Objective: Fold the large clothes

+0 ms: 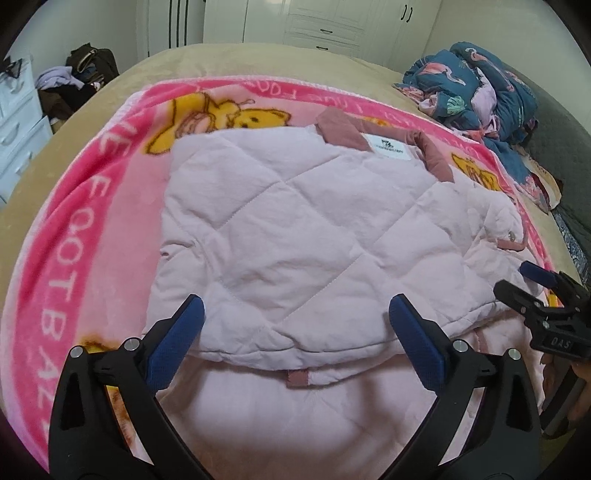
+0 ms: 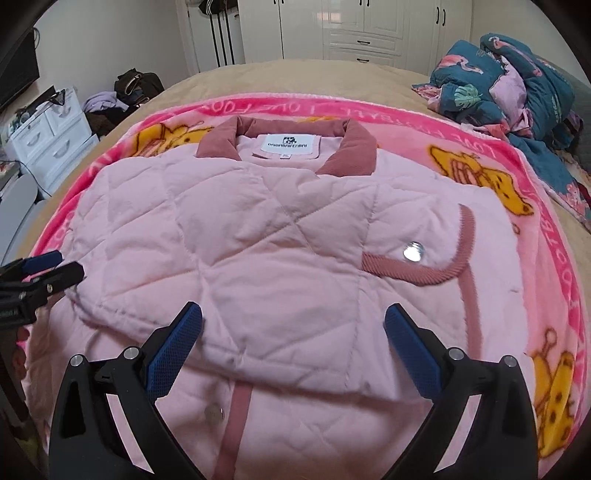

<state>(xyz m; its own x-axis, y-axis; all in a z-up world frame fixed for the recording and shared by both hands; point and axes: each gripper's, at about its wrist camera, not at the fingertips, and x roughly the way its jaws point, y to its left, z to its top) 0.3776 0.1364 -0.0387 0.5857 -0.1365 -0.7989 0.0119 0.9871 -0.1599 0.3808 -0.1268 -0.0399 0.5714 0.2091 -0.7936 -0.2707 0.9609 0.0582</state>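
Left claw [image 1: 295, 314] is released, blue pads spread wide over the near edge of the jacket [image 1: 295, 236], nothing between them. Right claw [image 2: 293, 321] is released too, wide apart above the folded-over panel, touching no cloth. The pink quilted jacket lies flat on the blanket [image 1: 92, 221], one side folded across its middle, a snap [image 2: 413, 253] shining by the corded trim. Farther up, the collar [image 2: 354, 144] sits open around a white label [image 2: 288, 144]. The blanket covers the bed [image 2: 295, 77]; a crumpled quilt [image 2: 509, 77] is heaped at the far right. Beyond, wardrobes [image 2: 362, 29].
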